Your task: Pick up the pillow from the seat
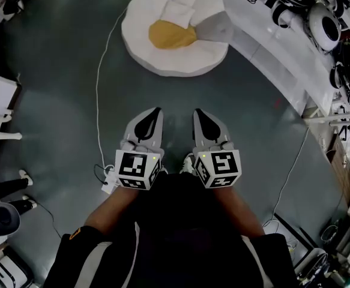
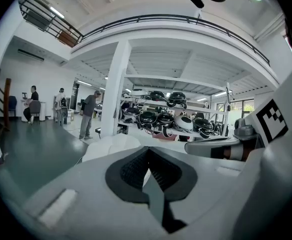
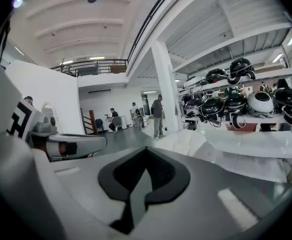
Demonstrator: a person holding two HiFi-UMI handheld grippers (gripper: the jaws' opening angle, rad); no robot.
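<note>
The left gripper (image 1: 155, 114) and the right gripper (image 1: 199, 114) are held side by side above the dark grey floor (image 1: 60, 101), both clenched with their jaws together and nothing between them. The mustard-yellow soft pillow (image 1: 171, 35) lies near the middle of the round white padded seat (image 1: 162, 62), well apart from both grippers. A square white pillow (image 1: 179, 11) lies touching it toward the seat's far edge, and a flat grey pillow (image 1: 217, 27) lies at the seat's right edge.
</note>
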